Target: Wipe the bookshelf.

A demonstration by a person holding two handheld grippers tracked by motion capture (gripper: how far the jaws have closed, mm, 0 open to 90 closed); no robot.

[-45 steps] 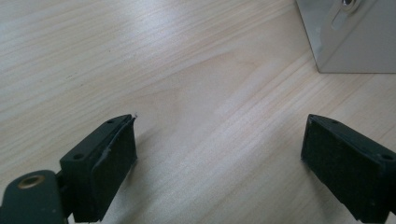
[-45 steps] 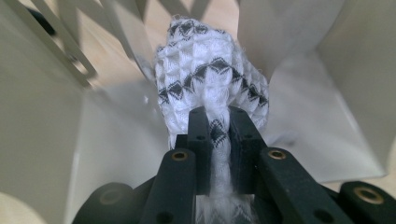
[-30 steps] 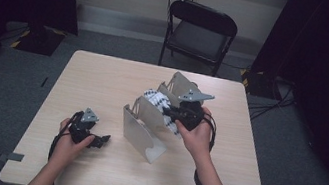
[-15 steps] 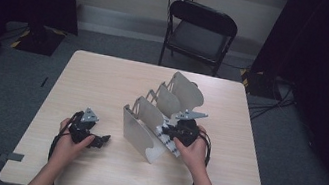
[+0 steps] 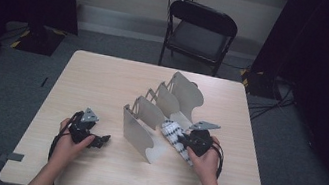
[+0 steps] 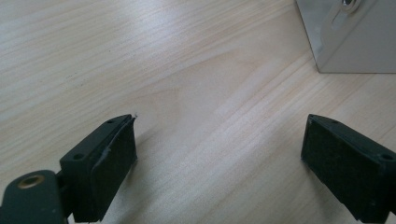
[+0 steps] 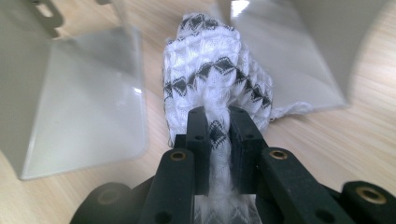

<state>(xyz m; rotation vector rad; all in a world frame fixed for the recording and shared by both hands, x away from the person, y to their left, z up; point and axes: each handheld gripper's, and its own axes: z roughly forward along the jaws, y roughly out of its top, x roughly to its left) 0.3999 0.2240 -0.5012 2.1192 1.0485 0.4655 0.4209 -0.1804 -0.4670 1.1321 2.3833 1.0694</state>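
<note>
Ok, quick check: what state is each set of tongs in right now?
Left tongs: open, nothing between them, over the bare table.
Right tongs: closed on the black-and-white knitted cloth.

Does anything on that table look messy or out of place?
Not really. The rack of grey dividers sits slantwise across the table. The right gripper pinches a bunched patterned white cloth lying between two dividers. The left gripper is open on bare wood.

High cam looks down on table (image 5: 104, 77); claw cams close, sharing rack (image 5: 158, 117).
</note>
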